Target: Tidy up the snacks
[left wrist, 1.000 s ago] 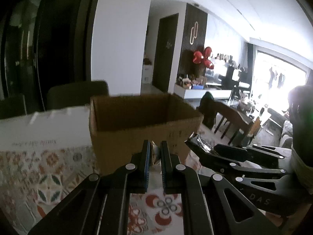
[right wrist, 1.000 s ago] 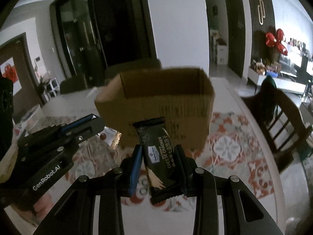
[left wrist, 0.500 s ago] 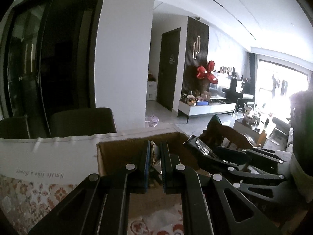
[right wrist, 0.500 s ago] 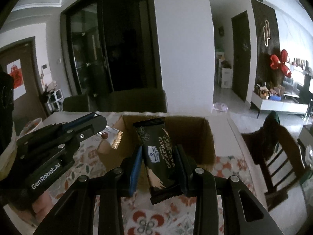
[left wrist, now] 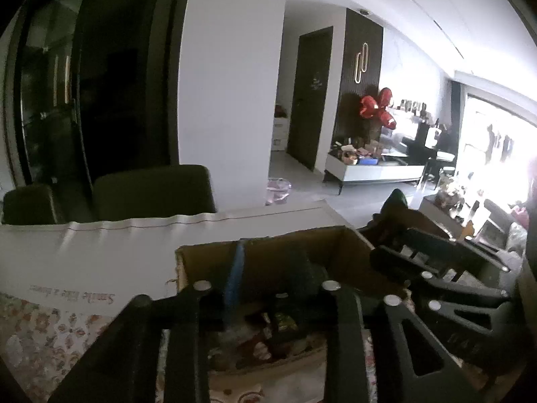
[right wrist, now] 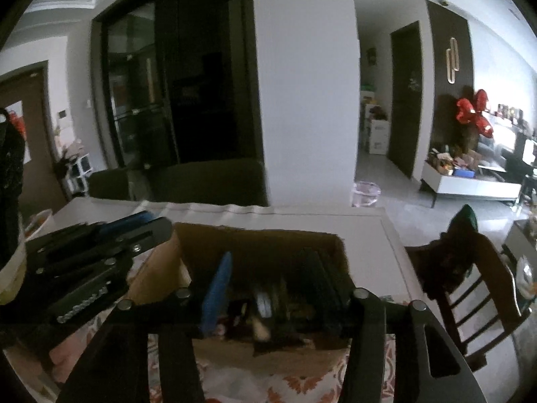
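Over the cardboard box (right wrist: 258, 245) both claws are opening, left claw (left wrist: 275, 288) and right claw (right wrist: 268, 288); snacks (right wrist: 265, 305) lie inside, further work unclear.

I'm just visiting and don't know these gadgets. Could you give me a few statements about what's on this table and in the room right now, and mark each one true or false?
1. Both grippers are over an open cardboard box. True: the left gripper and right gripper both hang above its opening, jaws opening.
2. The box is empty. False: dark snack packets lie inside.
3. The tablecloth is plain blue. False: it has a red floral pattern.
4. A red balloon decoration stands at the far right of the room. True.
5. The right gripper squeezes a cracker packet. False: its pads stand apart, with the packets lower down in the box.
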Demonstrator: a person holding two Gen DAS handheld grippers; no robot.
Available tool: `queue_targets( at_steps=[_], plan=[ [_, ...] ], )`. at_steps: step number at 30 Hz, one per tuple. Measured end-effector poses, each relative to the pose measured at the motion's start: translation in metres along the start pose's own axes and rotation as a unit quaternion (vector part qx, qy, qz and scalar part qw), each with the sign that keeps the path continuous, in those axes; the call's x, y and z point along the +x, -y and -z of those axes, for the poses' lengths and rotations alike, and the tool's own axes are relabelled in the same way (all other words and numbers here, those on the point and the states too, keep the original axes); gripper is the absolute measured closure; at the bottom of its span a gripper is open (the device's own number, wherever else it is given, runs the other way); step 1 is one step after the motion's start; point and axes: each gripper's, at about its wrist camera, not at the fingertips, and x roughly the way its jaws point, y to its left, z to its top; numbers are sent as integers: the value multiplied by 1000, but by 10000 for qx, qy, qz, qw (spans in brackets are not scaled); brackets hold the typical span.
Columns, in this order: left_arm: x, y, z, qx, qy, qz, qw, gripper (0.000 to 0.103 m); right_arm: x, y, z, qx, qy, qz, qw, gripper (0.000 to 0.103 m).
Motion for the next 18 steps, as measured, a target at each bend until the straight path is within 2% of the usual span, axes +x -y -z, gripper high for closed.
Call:
queue_targets(
  at_steps=[1, 4, 6, 9, 13, 18],
  plan=[
    [-4, 1, 3, 47, 37, -96, 9999, 62, -1, 1, 1, -2, 3, 25, 10000, 50],
    [-17, 4, 10, 136, 120, -318, 9993, 53, -11, -1, 7, -19, 78, 109, 9999, 44],
    [-28, 6, 16, 168, 139, -417, 9989, 50, -20, -3, 12, -19, 126, 190, 9997, 35],
    [-43, 9, 23, 247, 236, -582, 9977, 39, -35, -6, 20, -12, 173, 269, 9995, 28],
    [-74, 17, 37, 351, 323, -708, 9964, 27, -58, -10, 30, 15, 238, 324, 9992, 25],
    [-108, 22, 51, 345, 333, -679, 9965, 19, -95, -15, 42, 169, 362, 352, 9986, 22]
  ],
)
